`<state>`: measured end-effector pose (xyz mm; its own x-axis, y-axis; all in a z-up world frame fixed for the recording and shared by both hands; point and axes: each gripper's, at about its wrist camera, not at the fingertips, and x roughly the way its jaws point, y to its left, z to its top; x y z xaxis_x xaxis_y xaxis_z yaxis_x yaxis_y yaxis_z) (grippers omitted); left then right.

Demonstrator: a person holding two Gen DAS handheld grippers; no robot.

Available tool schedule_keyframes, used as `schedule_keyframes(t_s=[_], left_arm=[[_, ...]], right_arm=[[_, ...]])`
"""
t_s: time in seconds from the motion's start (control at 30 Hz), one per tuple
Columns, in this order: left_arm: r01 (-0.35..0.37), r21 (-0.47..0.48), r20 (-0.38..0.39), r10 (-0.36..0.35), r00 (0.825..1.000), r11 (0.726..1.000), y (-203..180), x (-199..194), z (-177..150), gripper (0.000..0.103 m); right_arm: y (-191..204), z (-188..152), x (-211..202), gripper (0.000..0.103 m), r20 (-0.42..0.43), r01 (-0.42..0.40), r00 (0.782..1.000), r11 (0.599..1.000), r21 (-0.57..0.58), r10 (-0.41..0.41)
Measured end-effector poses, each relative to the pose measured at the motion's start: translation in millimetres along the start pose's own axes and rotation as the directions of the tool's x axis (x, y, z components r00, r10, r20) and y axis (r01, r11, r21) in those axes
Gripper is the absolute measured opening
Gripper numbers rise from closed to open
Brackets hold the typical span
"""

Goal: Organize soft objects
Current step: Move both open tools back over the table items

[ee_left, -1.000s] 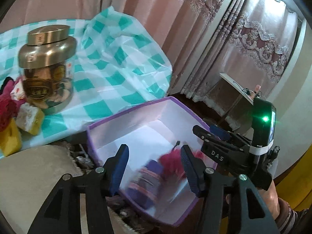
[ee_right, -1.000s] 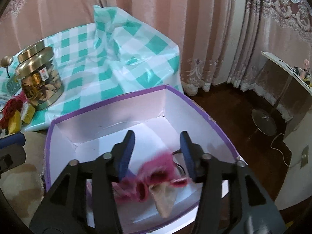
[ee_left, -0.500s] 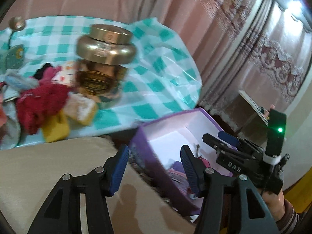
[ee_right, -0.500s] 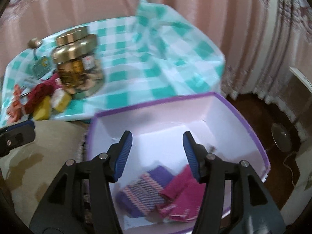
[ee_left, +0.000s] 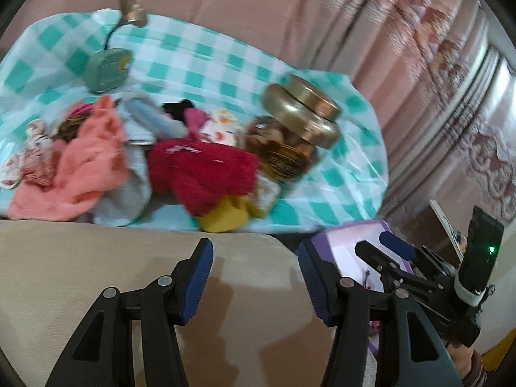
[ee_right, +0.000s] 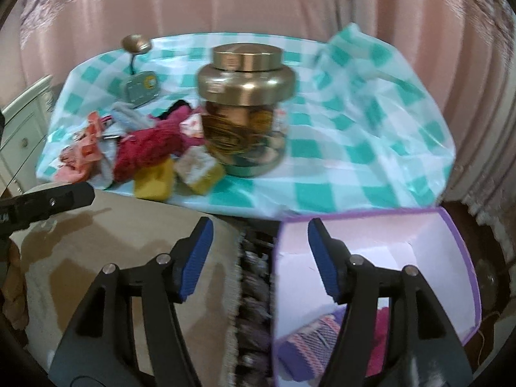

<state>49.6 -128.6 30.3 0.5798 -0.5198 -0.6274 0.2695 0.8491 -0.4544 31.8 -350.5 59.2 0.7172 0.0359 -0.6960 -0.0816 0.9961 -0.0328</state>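
Looking from the left wrist camera, the heap of soft things [ee_left: 129, 158] fills the left and middle of the teal-checked cloth [ee_left: 338, 187]: a salmon-pink cloth [ee_left: 80, 167] at the far left, a grey piece [ee_left: 129, 187] beside it, a dark red knit [ee_left: 200, 171] in the middle and a yellow item [ee_left: 225, 217] at its near edge. Behind the heap stands a small green device with a gooseneck [ee_left: 109, 71]. Just right of the red knit is a gold-lidded jar [ee_left: 290, 138], which looks tilted in this view. The left gripper [ee_left: 254, 282] hangs over a beige cushion [ee_left: 96, 274], its jaws about half open with nothing between them. At the right edge only a corner of the purple box [ee_left: 351, 248] shows, with the right gripper's body in front of it.

The right wrist camera shows the heap smaller and at the left, the jar upright in the centre, and a yellow-and-cream block [ee_right: 200, 171] touching the jar's base. It alone looks into the box [ee_right: 371, 258]: a striped purple piece [ee_right: 306, 345] and a magenta piece [ee_right: 380, 338] lie on its white floor. The right gripper [ee_right: 259, 259] hangs above the gap between cushion and box wall, its jaws opening, empty. A finger of the left gripper juts in from the left edge.
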Motion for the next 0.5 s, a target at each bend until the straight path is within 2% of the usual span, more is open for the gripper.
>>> schedule_keyframes(t_s=[0.5], left_arm=[[-0.118,-0.094,0.044,0.122,0.992,0.989,64,-31,8,0.056]], right_arm=[[78,42,27,0.077,0.011,-0.167,0.985,0.968,-0.188,0.173]])
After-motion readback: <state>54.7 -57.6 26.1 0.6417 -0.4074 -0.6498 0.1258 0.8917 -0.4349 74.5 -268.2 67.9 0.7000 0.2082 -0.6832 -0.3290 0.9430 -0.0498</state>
